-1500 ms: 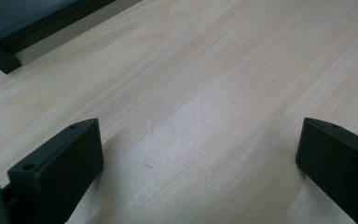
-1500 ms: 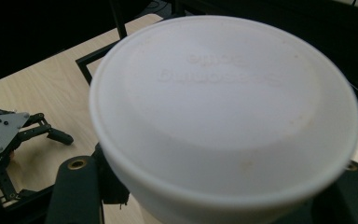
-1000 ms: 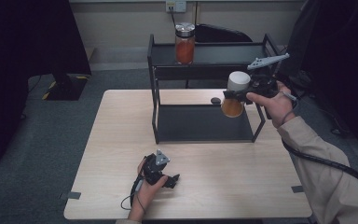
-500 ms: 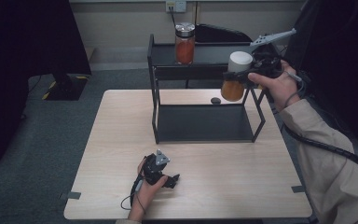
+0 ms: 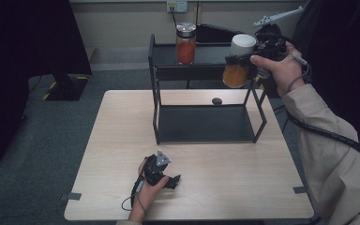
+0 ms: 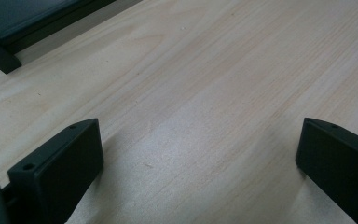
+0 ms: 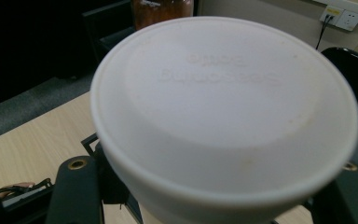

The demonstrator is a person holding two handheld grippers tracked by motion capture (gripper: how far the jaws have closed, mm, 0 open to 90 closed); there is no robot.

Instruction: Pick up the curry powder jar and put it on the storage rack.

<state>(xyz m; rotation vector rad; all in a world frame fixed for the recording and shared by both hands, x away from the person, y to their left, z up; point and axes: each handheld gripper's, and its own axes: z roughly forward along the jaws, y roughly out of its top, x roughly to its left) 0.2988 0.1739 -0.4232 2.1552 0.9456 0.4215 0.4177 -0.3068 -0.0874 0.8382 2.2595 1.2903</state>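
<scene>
A: Since a second ago the white-lidded glass jar of orange filling (image 5: pixel 238 63) has risen from beside the rack's lower level to the height of its top shelf, at the far right.

B: And the right gripper (image 5: pixel 243 57)?

A: Its jaws pinch the jar just under the broad white plastic lid (image 7: pixel 223 107); the jar hangs in the air, tilted a little, touching nothing else as far as I can tell.

B: So how far along is the job?

A: I judge it about halfway. The lift looks done; what is left is to carry the jar over the black metal two-level rack (image 5: pixel 155 89) and set it down on the top shelf.

B: Anything up there already?

A: A metal-lidded glass jar of red-orange filling (image 5: pixel 185 44) stands upright on the top shelf, to the left of the held one and apart from it. The lower shelf looks bare, and a small dark round thing (image 5: pixel 216 101) lies on the table just behind it.

B: The other hand?

A: The left gripper (image 5: pixel 169 180) rests low on the pale wooden table (image 5: pixel 112 140) at the near edge, jaws spread wide with only bare wood between them.
</scene>
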